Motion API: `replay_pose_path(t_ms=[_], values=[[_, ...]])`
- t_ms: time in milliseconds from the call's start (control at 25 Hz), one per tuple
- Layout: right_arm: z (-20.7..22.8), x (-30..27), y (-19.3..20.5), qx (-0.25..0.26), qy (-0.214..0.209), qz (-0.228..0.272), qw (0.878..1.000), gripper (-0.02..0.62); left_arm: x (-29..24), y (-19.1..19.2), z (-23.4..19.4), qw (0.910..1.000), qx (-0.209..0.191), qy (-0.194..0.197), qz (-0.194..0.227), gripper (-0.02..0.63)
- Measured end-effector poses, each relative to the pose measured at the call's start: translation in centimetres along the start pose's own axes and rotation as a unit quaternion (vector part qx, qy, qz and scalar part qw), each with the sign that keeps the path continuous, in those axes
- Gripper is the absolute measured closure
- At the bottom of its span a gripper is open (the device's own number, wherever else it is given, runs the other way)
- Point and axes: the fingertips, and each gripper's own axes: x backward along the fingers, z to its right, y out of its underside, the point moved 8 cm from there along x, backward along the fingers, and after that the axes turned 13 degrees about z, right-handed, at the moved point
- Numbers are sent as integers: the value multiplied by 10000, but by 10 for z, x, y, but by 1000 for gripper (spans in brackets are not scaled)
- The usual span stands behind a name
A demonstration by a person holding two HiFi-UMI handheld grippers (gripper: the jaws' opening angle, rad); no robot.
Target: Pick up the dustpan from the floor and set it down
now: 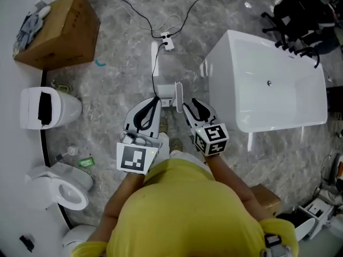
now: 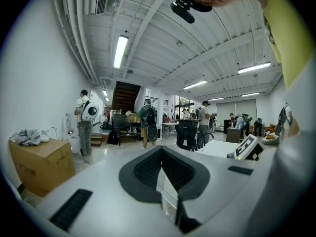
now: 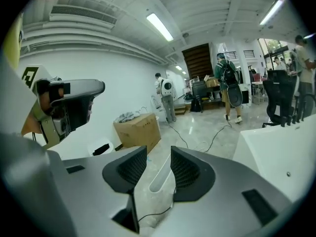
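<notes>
The white dustpan (image 1: 167, 92) stands on the grey marbled floor just ahead of both grippers, its long handle (image 1: 178, 97) rising toward me. My right gripper (image 1: 195, 106) hovers just right of the handle with its jaws apart. In the right gripper view the handle (image 3: 160, 174) shows in the gap between the dark pads (image 3: 187, 169), neither side pressing on it. My left gripper (image 1: 155, 100) is beside the pan's left side, its jaws closed tip to tip on nothing. In the left gripper view that gripper (image 2: 162, 152) points out level into the room, and the dustpan is hidden.
A white bathtub (image 1: 268, 84) stands close on the right. A cardboard box (image 1: 59, 31) and toilets (image 1: 48, 107) line the left wall. A power strip with cables (image 1: 167, 40) lies on the floor ahead. A small brown box (image 1: 266, 198) sits behind my right side.
</notes>
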Motion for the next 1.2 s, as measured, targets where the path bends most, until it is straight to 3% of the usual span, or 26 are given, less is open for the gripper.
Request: replay_pose_path(t_ms=[200, 480, 600, 840, 1000, 1200], values=[[8, -27, 17, -166, -44, -388, 9991, 423, -26, 14, -19, 9992, 154, 321, -177, 607], [24, -48, 47, -1193, -62, -917, 9886, 406, -53, 32, -38, 9966, 334, 636, -394, 607], [31, -55, 59, -1692, -288, -1205, 9778, 383, -59, 41, -41, 9959, 254, 761, -419, 607], [42, -67, 75, -2977, -729, -1500, 9400, 357, -66, 40, -38, 9957, 305, 726, -492, 607], [47, -75, 80, -3388, -1000, -1554, 9226, 394, -65, 37, -37, 9966, 211, 589, -533, 607], [49, -86, 77, -3543, -1113, -1558, 9153, 456, -64, 33, -37, 9975, 132, 414, -563, 607]])
